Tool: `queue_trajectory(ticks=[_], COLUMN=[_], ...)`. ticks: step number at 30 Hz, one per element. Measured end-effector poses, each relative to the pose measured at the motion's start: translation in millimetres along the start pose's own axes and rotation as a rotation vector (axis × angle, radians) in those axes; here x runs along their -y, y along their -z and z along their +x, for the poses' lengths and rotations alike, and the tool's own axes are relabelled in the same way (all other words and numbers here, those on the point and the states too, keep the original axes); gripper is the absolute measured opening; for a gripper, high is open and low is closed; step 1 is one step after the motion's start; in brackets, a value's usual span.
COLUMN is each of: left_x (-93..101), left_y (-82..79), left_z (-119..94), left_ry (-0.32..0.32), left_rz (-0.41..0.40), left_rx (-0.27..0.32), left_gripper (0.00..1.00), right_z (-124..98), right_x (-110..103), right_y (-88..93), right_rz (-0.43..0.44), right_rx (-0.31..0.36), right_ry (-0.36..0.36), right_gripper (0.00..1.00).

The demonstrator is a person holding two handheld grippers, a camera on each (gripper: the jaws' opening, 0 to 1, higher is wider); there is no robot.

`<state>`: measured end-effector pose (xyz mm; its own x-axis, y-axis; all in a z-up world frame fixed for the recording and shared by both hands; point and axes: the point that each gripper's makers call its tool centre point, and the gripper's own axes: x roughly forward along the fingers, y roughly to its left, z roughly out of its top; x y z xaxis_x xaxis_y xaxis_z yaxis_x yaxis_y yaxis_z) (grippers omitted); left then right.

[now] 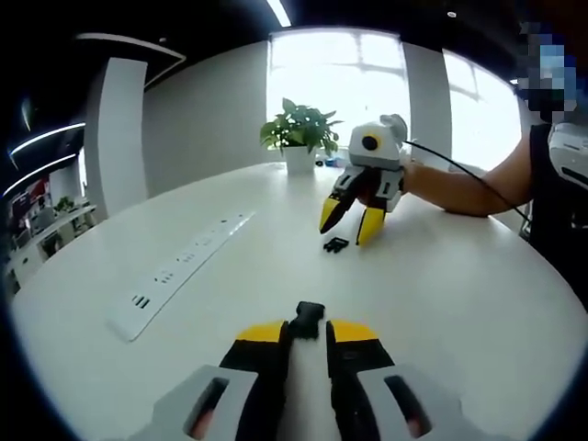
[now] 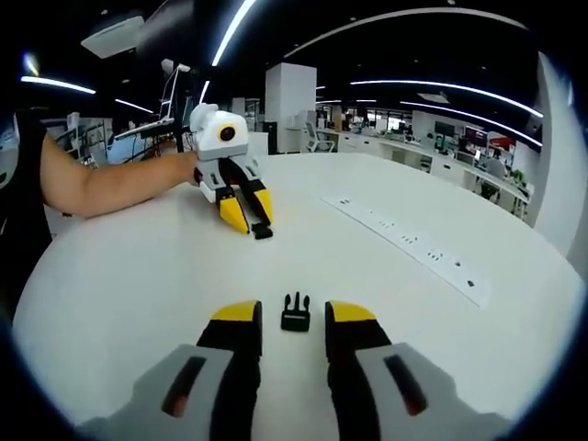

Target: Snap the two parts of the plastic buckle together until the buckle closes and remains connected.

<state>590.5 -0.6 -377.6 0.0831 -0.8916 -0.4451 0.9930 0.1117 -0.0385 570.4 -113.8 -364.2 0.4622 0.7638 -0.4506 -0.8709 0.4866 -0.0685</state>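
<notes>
Claw work is barely half begun, as we read it. Our left claw (image 1: 309, 333) is pressed together on one half of the buckle, the socket half (image 1: 310, 315), whose black end sticks out just past the yellow tips. Seen from the right gripper view, that same claw (image 2: 246, 215) rests its tips on the white surface (image 2: 138, 276) with the black piece at them.

The other half, the pronged piece (image 2: 295, 313), lies loose on the surface between the spread yellow tips of our right claw (image 2: 294, 317), which we cannot see touching it. In the left gripper view the right claw (image 1: 351, 220) stands over that same piece (image 1: 336, 244), jaws apart.

So we judge one half gripped, the second not yet grasped, and the two halves well apart across the surface. Left to do: close on the pronged piece, bring the halves together lined up, and press until they latch and hold.

Farther out, a long white power strip (image 1: 184, 262) lies on the surface, and a potted plant (image 1: 299, 133) stands by the window. Both halves are in plain sight.
</notes>
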Motion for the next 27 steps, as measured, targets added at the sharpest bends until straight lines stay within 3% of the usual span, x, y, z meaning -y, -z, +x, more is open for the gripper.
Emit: queue_trajectory(ticks=[27], left_x=[0.0], left_y=[-0.8], left_z=[3.2], left_ry=[-0.007], left_rz=[-0.006], left_rx=[0.0], left_gripper=[0.14], right_z=[5.5], right_x=[3.0], right_y=[6.7], right_rz=[0.055], right_rx=[0.02], right_ry=[-0.004], right_gripper=[0.23])
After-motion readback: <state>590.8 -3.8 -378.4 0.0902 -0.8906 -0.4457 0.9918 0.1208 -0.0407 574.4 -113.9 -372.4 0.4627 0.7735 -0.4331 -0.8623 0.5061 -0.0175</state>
